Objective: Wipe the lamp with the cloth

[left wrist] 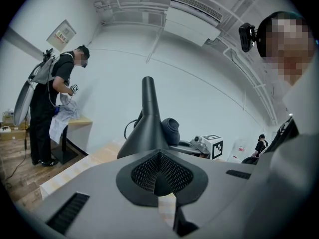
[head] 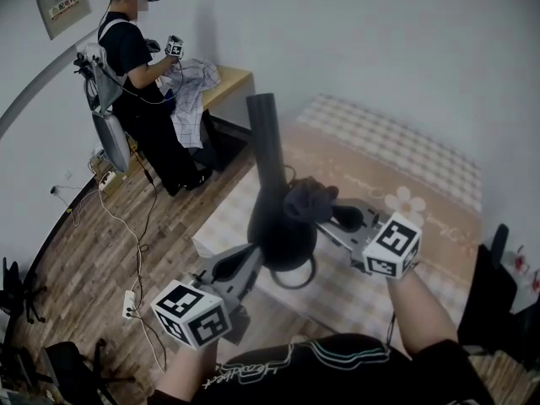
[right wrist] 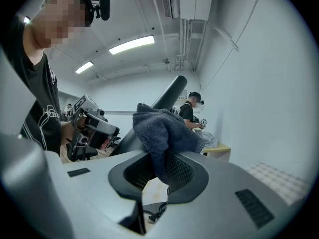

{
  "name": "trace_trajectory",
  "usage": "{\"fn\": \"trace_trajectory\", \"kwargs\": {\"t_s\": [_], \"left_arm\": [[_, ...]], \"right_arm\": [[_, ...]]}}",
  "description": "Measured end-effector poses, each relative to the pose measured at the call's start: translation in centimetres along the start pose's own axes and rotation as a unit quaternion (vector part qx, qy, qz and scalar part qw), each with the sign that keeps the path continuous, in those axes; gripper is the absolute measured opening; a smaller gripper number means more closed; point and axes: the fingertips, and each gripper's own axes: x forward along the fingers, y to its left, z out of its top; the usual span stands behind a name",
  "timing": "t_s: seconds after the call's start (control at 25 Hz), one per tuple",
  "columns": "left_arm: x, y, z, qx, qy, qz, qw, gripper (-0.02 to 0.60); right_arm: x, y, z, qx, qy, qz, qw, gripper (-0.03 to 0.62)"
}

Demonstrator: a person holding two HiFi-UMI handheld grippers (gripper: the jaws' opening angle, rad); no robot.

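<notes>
The black lamp (head: 272, 218) stood between the two tongs above the bed (head: 422, 175), its long neck pointing up and away from the person. The left tongs (left wrist: 160, 176) were closed, apparently on the edge of its rounded base. The right tongs (right wrist: 159, 176), nearer the neck, pinched a bunched dark cloth (right wrist: 162, 131) against the lamp's right side. The lamp looked smooth and matt.
</notes>
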Motion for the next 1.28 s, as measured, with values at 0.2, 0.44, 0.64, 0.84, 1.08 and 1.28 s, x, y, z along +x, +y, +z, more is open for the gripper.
{"fn": "trace_trajectory", "kwargs": {"t_s": [0.2,0.44,0.64,0.84,1.08,1.28], "left_arm": [[-0.1,0.4,0.0,0.0,-0.001,-0.006,1.0,0.0],[-0.5,0.2,-0.4,-0.007,-0.002,-0.007,0.9999,0.0],[-1.3,-1.1,-1.0,-0.007,0.0,-0.02,0.9998,0.0],[-3.0,-2.9,-1.5,-0.007,0.005,-0.034,0.9994,0.0],[-6.2,-5.4,-2.2,-0.002,0.003,-0.051,0.9987,0.0],[-10.1,-8.5,-3.1,0.008,-0.001,-0.069,0.9976,0.0]], "right_arm": [[-0.3,0.1,-1.7,0.012,0.014,-0.006,1.0,0.057],[-1.4,0.8,-2.7,0.043,0.023,-0.01,0.999,0.057],[-3.1,2.6,-2.6,0.09,0.012,-0.026,0.996,0.057],[-4.8,5.5,-1.1,0.117,-0.005,-0.046,0.992,0.057],[-7.2,9.6,0.9,0.14,-0.034,-0.086,0.986,0.057],[-9.2,15.1,2.0,0.173,-0.064,-0.089,0.979,0.057]]}}
